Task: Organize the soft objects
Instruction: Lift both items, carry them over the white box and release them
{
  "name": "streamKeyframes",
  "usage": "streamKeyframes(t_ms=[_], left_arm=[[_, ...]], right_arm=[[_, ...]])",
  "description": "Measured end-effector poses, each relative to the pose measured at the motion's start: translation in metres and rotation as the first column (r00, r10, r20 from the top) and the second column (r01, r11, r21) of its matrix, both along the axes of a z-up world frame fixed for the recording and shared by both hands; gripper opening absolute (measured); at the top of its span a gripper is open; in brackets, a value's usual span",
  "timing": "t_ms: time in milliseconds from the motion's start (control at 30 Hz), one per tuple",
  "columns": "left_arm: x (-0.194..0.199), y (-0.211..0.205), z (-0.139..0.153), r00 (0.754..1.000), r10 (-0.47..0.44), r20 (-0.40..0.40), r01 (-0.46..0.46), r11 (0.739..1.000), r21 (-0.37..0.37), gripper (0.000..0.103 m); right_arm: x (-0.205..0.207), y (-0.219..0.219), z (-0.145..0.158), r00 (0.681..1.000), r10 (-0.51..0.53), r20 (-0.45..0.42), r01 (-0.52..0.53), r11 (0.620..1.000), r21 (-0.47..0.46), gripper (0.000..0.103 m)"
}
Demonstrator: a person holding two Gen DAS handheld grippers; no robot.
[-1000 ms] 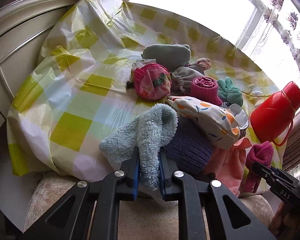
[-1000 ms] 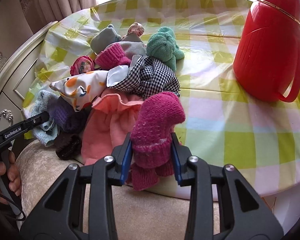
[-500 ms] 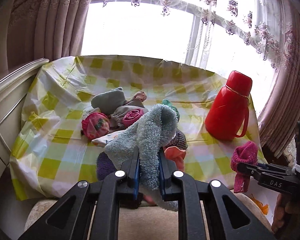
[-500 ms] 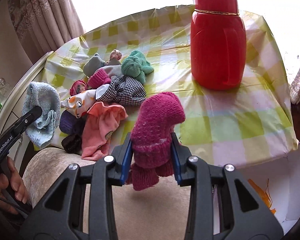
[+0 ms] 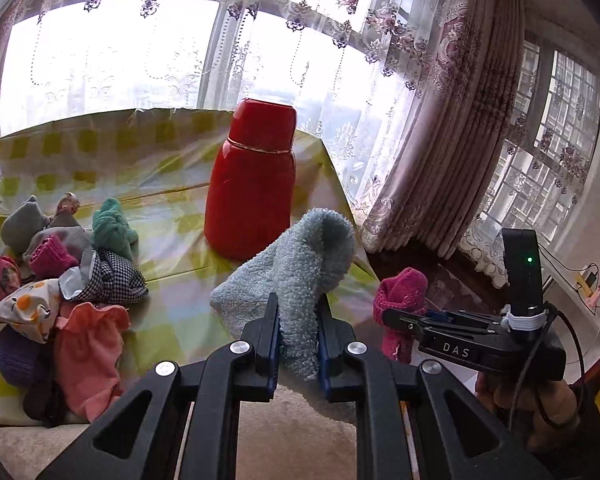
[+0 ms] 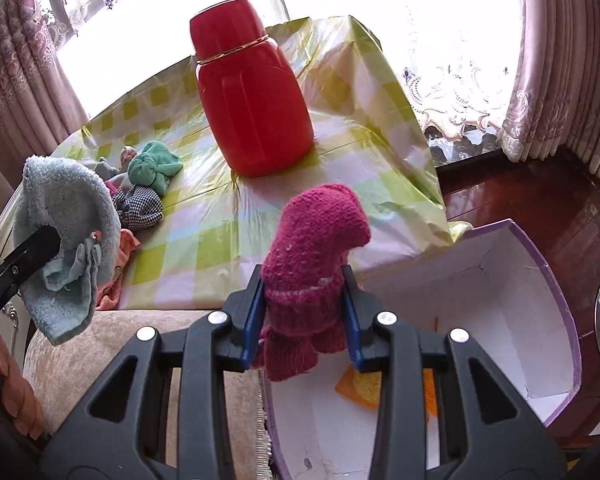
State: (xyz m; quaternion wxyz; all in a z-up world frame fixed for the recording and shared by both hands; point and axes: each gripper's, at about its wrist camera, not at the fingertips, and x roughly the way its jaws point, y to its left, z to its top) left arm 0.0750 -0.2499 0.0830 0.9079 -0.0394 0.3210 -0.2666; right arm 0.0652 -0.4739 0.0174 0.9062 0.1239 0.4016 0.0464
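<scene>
My left gripper [image 5: 298,336] is shut on a fluffy light blue sock [image 5: 300,268], held in the air off the table's right front corner; the same blue sock [image 6: 66,240] hangs at the left of the right wrist view. My right gripper [image 6: 302,308] is shut on a magenta knitted sock [image 6: 316,240], which hangs over the near edge of an open white box [image 6: 512,280] with a purple rim. The magenta sock [image 5: 400,300] and the right gripper [image 5: 396,316] also show at the right of the left wrist view. A pile of soft items [image 5: 80,280] lies on the checked tablecloth.
A tall red thermos [image 5: 252,184] stands on the yellow-green checked tablecloth [image 6: 228,224]. A beige upholstered seat [image 6: 140,340] lies below the table edge. Curtains [image 5: 440,140] and a window stand behind. Dark wooden floor [image 6: 540,200] surrounds the box, which holds an orange item [image 6: 360,390].
Both grippers have swung to the right, away from the pile, each carrying its sock. The white box has come into the right wrist view below the magenta sock.
</scene>
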Motion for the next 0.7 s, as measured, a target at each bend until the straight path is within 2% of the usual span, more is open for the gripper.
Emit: streamKeyframes(t_ms=[133, 267, 333, 400, 500, 533, 567, 700], left_arm=[[0.004, -0.036, -0.008, 0.992, -0.11, -0.06, 0.108, 0.994, -0.03, 0.016], [0.012, -0.061, -0.02, 0.969, -0.204, -0.141, 0.195, 0.978, -0.078, 0.016], [0.015, -0.072, -0.025, 0.96, -0.227, -0.164, 0.218, 0.973, -0.071, 0.017], [0.019, -0.079, -0.033, 0.956, -0.231, -0.18, 0.228, 0.973, -0.038, 0.023], [0.03, -0.081, -0.046, 0.956, -0.18, -0.232, 0.184, 0.983, -0.005, 0.047], [0.034, -0.08, -0.049, 0.955, -0.161, -0.249, 0.165, 0.986, -0.003, 0.061], [0.037, -0.077, -0.051, 0.954, -0.148, -0.261, 0.151, 0.989, -0.009, 0.066], [0.04, -0.068, -0.051, 0.958, -0.111, -0.264, 0.11, 0.994, -0.018, 0.066]], right_arm=[[-0.005, -0.026, -0.003, 0.998, -0.056, -0.004, 0.056, 0.998, 0.001, 0.039], [-0.009, -0.044, -0.007, 0.995, -0.099, -0.011, 0.099, 0.995, 0.004, 0.039], [-0.011, -0.051, -0.01, 0.993, -0.116, -0.018, 0.116, 0.993, 0.008, 0.039], [-0.011, -0.056, -0.014, 0.992, -0.126, -0.028, 0.126, 0.992, 0.012, 0.039], [-0.011, -0.057, -0.019, 0.991, -0.125, -0.041, 0.126, 0.992, 0.017, 0.039], [-0.011, -0.057, -0.021, 0.991, -0.123, -0.045, 0.124, 0.992, 0.019, 0.039], [-0.01, -0.057, -0.022, 0.991, -0.122, -0.048, 0.123, 0.992, 0.02, 0.039], [-0.008, -0.056, -0.029, 0.991, -0.114, -0.063, 0.115, 0.993, 0.019, 0.039]])
